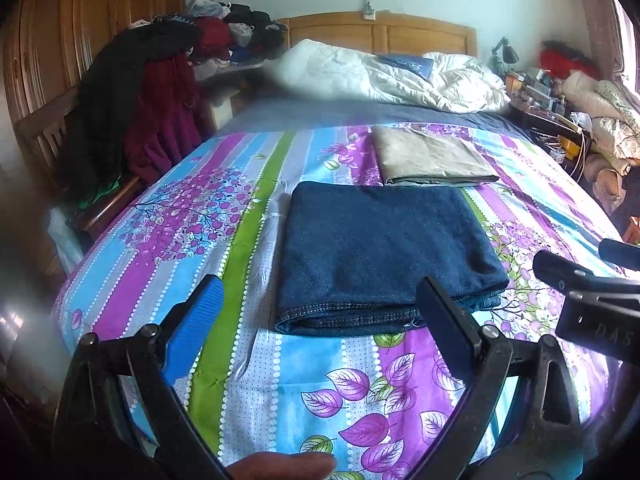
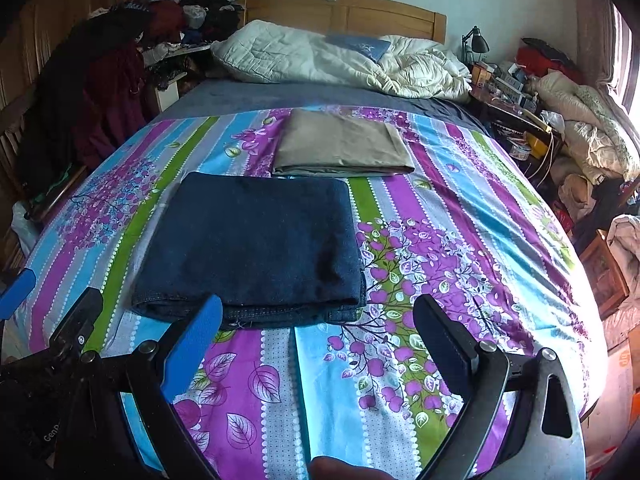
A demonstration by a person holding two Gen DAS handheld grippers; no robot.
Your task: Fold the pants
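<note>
Dark denim pants [image 1: 384, 252] folded flat, hem stitching frontward; left gripper [image 1: 320, 320], right gripper [image 2: 318, 332] spread wide, empty.

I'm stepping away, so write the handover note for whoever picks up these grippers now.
Left gripper: open, empty, near the jeans' front edge.
Right gripper: open, empty, just short of that edge.
Dark blue jeans: folded into a flat rectangle on the striped floral bedsheet.
Beige pants: folded, lying behind the jeans.
Done: both pairs look folded.
Left: probably nothing; perhaps square up the jeans' hem.

Navy pants [image 1: 384, 252] – floral striped sheet [image 1: 168, 240]
</note>
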